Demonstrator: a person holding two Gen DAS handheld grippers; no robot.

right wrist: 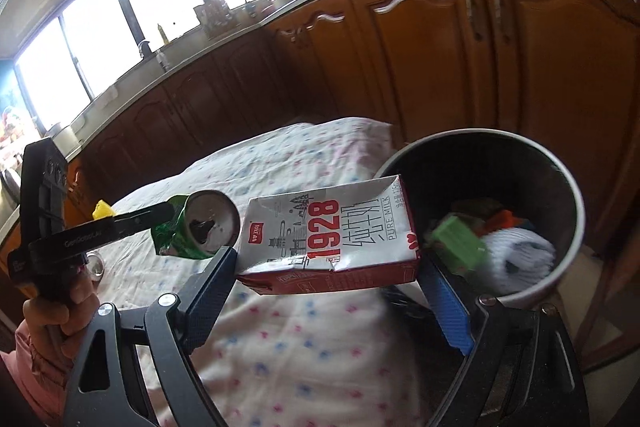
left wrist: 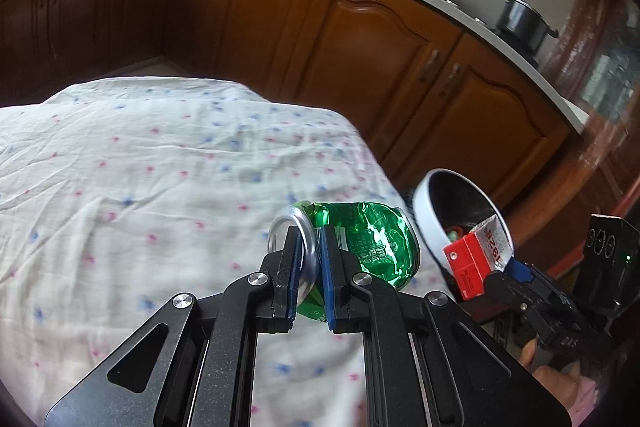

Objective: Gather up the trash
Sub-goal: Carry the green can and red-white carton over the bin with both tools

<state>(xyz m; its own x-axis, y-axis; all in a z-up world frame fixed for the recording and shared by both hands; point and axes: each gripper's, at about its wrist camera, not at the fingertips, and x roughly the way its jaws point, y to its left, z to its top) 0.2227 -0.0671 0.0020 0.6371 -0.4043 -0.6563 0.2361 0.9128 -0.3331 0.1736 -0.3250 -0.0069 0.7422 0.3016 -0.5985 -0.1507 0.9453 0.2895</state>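
- Left gripper [left wrist: 309,267] first: jaws pinched nearly together on the rim of the crushed green can [left wrist: 360,247], thin metal caught between the pads. The can sticks out past the tips, in the air above the cloth [left wrist: 160,167]. A rim grip makes sense here, since the crumpled body offers nothing flat.
- Right gripper [right wrist: 326,287] now: jaws spread wide, clamping the milk carton [right wrist: 328,243] lengthwise, one pad at each end. The carton lies sideways across the gap, dented and probably empty, so it should weigh little.
- The two loads hang side by side, can just left of the carton, close but apparently not touching.
- Just beyond the right jaws, slightly to their right: the bin [right wrist: 576,211], mouth open, with a green box, something white and other scraps already inside. It stands by the cloth's edge.
- Judgement: both pieces look set for the drop. The carton is nearest the rim; the can needs carrying further across.
- Far back: the wooden cabinets [left wrist: 380,47].
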